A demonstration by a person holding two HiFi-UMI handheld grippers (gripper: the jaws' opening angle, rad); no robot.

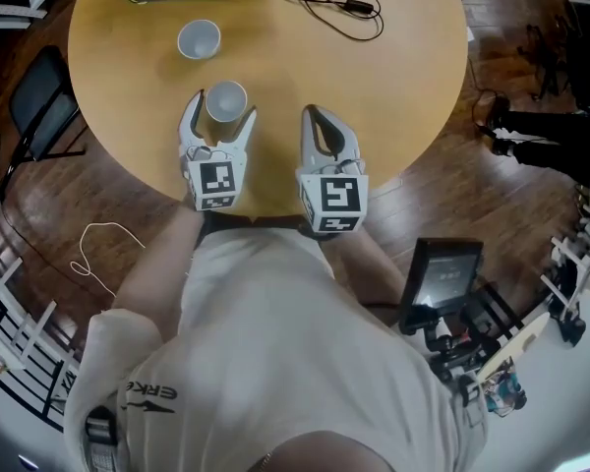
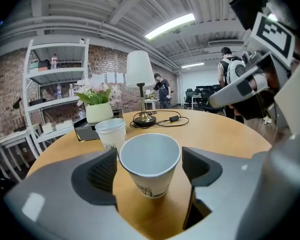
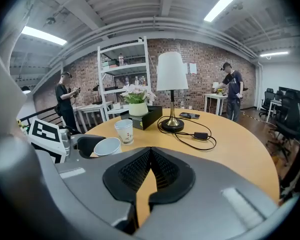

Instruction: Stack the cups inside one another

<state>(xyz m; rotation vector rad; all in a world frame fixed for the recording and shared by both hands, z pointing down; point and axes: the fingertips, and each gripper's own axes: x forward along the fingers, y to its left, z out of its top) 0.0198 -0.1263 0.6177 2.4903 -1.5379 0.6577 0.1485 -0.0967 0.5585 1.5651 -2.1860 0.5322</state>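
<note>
On the wooden table [image 1: 403, 87], the left gripper [image 1: 223, 108] gaped around the near cup [image 2: 150, 161]; the right gripper [image 1: 313, 114] was pinched together, empty.

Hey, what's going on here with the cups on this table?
A person holds a tool in each hand over a round wooden table. The left tool is open around the nearer paper cup, which stands upright, not clamped. A second cup stands farther back, apart from it. The right tool is shut and empty. Nothing is stacked yet.
</note>
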